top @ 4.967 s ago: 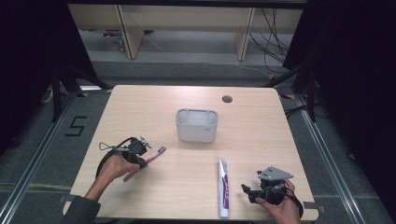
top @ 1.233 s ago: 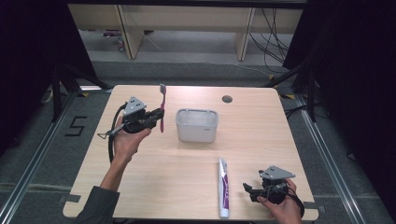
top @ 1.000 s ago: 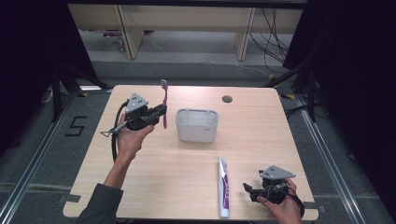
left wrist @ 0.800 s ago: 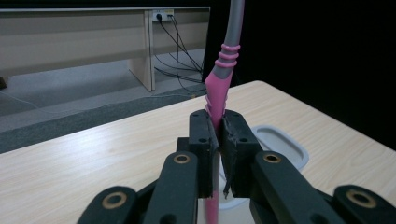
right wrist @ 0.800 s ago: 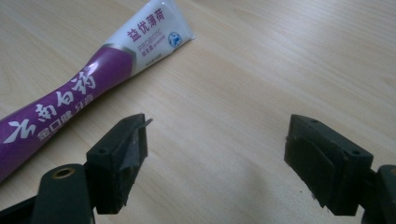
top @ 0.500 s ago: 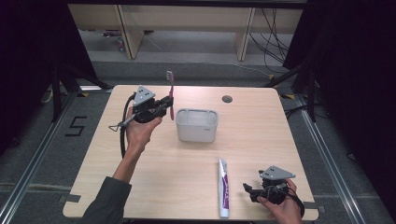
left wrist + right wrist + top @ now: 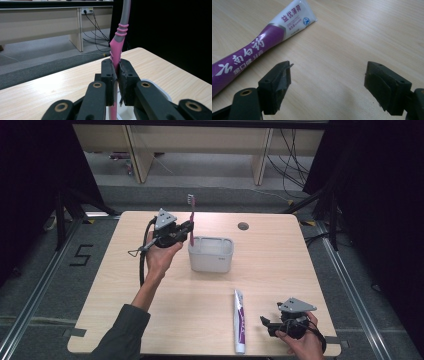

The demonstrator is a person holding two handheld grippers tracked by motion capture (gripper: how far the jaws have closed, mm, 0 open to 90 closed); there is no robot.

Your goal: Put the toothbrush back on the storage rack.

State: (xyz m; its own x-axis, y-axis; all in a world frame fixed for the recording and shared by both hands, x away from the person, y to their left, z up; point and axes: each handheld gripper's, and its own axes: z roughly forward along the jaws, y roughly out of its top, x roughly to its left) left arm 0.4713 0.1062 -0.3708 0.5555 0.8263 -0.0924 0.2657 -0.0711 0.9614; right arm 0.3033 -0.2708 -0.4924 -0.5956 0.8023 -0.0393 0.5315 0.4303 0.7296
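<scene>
A pink and grey toothbrush (image 7: 191,220) stands upright, bristles up, with my left gripper (image 7: 187,231) shut on its handle just left of and above the white cup-like holder (image 7: 210,254). In the left gripper view the pink handle (image 7: 115,55) is pinched between the jaws, its lower end over the holder's rim (image 7: 160,91). My right gripper (image 7: 266,325) rests near the table's front right edge, open with nothing between its fingers (image 7: 325,86). A white and purple toothpaste tube (image 7: 239,320) lies on the table to its left (image 7: 254,47).
A small dark round hole (image 7: 243,226) sits in the wooden table (image 7: 300,265) at the back, right of the holder. Dark curtains flank both sides; a wooden bench and cables stand on the floor beyond the far edge.
My left gripper has carried the toothbrush rightward from the table's left part up to the holder's left rim, now upright. The right gripper and the tube have stayed put.
</scene>
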